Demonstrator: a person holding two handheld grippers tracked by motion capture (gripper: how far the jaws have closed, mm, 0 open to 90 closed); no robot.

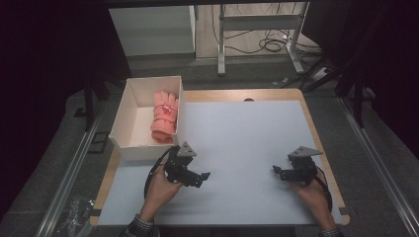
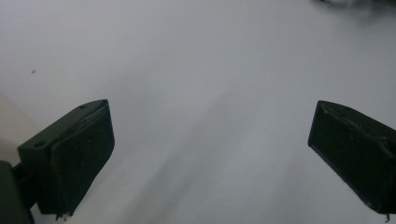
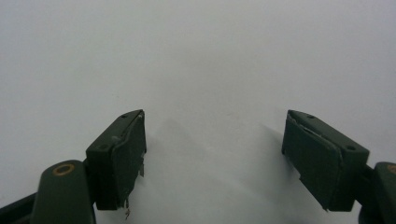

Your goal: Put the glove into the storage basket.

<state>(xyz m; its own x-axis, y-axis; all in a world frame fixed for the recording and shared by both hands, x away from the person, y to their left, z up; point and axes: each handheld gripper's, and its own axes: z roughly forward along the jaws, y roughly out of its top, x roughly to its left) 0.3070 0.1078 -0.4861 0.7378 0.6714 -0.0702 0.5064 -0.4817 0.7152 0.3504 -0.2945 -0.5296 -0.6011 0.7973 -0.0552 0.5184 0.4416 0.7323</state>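
A pink glove (image 1: 164, 116) lies rolled inside a white open box (image 1: 129, 111) at the table's left side. My left gripper (image 1: 201, 178) is held low over the pale mat, just in front of the box's near right corner. Its jaws stand wide apart with only bare mat between them (image 2: 210, 154). My right gripper (image 1: 276, 171) hovers at the near right of the mat, pointing left. It is open too, nothing between its fingers (image 3: 212, 158).
The pale mat (image 1: 242, 143) covers a wooden table (image 1: 276, 93) whose edge shows at the back and right. Beyond the table stand a metal frame (image 1: 257, 22) and cables on the floor. A plastic bag (image 1: 74, 215) lies on the floor at the near left.
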